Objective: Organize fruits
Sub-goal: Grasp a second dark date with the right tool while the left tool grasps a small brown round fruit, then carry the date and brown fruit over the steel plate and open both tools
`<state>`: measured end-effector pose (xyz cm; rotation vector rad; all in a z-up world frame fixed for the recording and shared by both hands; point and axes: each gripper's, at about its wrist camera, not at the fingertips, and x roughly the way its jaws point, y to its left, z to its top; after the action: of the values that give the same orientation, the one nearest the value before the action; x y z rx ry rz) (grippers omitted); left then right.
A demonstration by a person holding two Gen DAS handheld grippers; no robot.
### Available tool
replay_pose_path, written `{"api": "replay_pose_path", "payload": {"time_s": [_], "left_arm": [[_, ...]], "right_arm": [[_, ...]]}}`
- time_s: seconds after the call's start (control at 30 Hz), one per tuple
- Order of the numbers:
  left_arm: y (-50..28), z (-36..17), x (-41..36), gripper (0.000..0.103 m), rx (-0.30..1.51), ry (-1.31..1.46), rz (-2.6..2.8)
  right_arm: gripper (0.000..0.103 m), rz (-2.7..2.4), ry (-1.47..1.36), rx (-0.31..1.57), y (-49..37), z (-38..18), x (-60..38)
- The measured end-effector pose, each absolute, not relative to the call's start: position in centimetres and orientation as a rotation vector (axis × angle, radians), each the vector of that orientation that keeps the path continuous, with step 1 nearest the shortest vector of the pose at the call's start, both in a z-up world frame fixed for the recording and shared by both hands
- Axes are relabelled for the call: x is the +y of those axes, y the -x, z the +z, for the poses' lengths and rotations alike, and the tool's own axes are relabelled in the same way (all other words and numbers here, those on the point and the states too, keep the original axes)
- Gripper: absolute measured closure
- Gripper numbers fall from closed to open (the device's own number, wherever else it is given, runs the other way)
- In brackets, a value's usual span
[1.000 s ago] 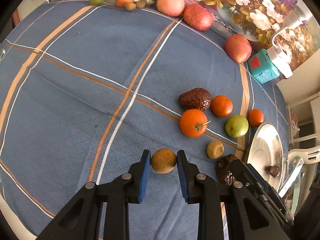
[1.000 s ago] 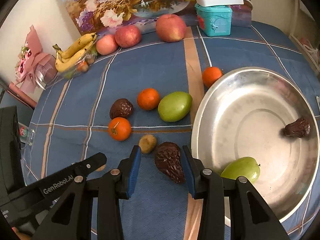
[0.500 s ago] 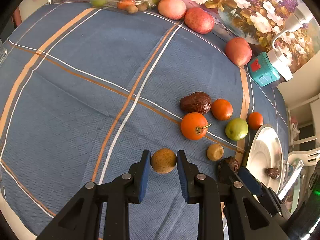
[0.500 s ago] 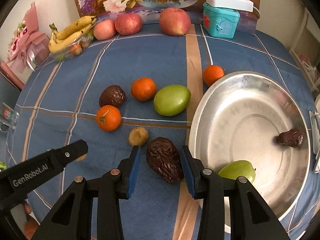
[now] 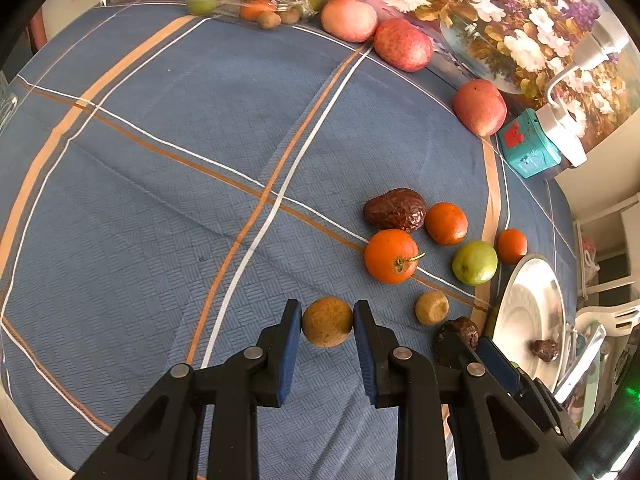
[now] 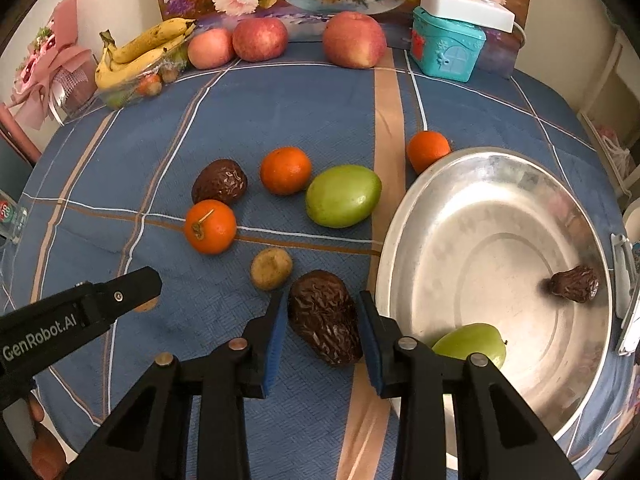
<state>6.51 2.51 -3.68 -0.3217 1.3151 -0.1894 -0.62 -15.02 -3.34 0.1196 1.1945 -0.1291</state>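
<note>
A table covered by a blue plaid cloth [image 6: 280, 92] is seen in both views. A wide steel pan [image 6: 404, 216] is set on it and serves as the landmark. Inside the pan a green fruit [image 6: 472, 342] lies at the near rim, partly hidden behind a finger of the right gripper, and a small dried date [image 6: 574, 284] lies against the far-right wall. A larger green fruit [image 6: 343, 195] is found on the cloth just left of the pan, with an orange [image 6: 285, 170] beyond it and a smaller orange [image 6: 427, 149] touching the pan's upper-left rim. A stemmed orange [image 6: 210, 227] and a dark wrinkled fruit [image 6: 219, 181] lie further left of the pan. Three apples [image 6: 354, 40], a bunch of bananas [image 6: 140, 50] and a teal box [image 6: 446, 50] are lined up along the table's far side, well apart from the pan.

A big wrinkled brown fruit [image 6: 325, 317] is placed just beside the pan's left rim, between the pads of the right gripper [image 6: 323, 324], whose jaws are closing around it; contact with both pads cannot be confirmed. A small tan fruit [image 6: 271, 268] lies just left of it. Further left of the pan, a round tan fruit [image 5: 327, 327] is clamped between the pads of the left gripper [image 5: 327, 322], resting on the cloth
</note>
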Motion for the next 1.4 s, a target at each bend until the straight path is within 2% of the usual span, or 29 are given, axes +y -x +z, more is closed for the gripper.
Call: {"api": "replay_pose_path", "payload": {"time_s": [0.8, 1.13, 1.4], "left_arm": [[-6.7, -1.8, 3.6, 0.074, 1.246, 0.332, -0.163], [-6.5, -0.5, -0.3, 0.074, 1.219, 0.279, -0.250], [-5.1, 1.2, -7.5, 0.074, 1.187, 0.181, -0.436]], "right_arm": [[0.067, 0.027, -0.314, 1.078, 1.7, 0.3, -14.8], [0.067, -0.102, -0.386, 1.018, 3.1, 1.6, -19.5], [0.067, -0.407, -0.436, 0.965, 6.0, 2.4, -27.2]]}}
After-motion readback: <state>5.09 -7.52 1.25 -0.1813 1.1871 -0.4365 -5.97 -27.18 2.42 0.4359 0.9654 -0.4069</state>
